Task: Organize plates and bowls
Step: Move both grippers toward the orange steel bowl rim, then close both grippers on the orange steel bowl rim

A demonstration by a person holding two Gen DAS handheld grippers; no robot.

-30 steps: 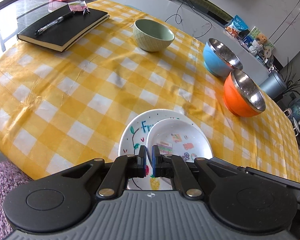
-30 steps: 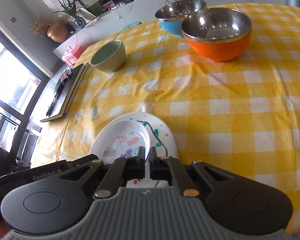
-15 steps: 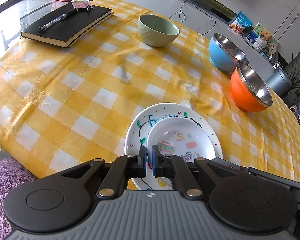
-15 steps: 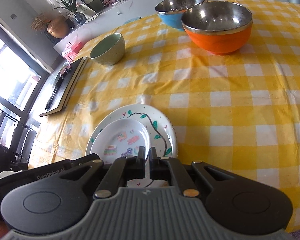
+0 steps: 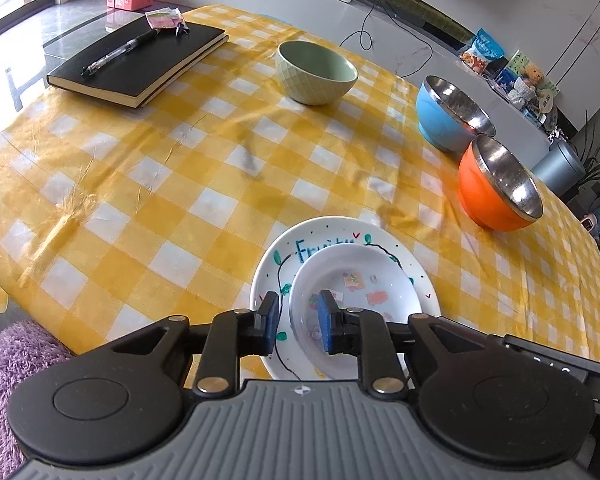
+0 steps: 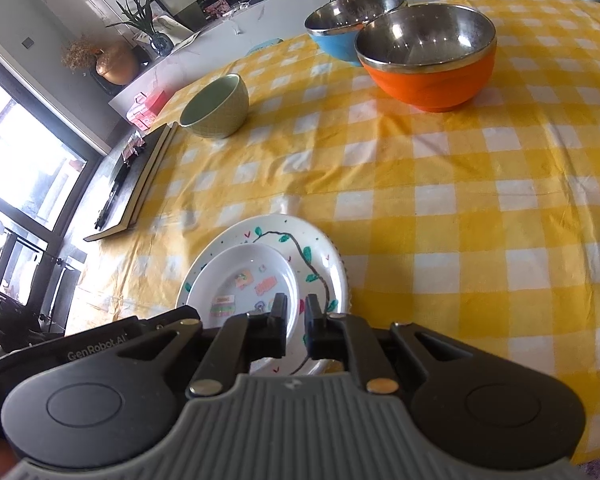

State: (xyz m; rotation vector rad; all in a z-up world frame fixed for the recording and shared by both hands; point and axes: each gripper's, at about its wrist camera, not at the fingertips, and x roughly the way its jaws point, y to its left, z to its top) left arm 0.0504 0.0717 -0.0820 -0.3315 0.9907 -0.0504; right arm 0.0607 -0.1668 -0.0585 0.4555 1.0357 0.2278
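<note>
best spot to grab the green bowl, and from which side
Grip the green bowl by its rim, one of the fingers inside and one outside. It stands upright and open on the tablecloth with nothing in it. Come from above on the near side; the notebook lies to its left and the blue bowl to its right.

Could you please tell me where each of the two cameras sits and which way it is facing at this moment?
Left wrist: on the left hand-held gripper, looking along its parted fingers across the table to the green bowl; only the gripper's body shows.
Right wrist: on the right hand-held gripper, facing the orange bowl, fingers slightly apart; the other gripper's body shows at lower left.
Shared: the small plate stacked on the big plate, all three bowls, the black notebook.
</note>
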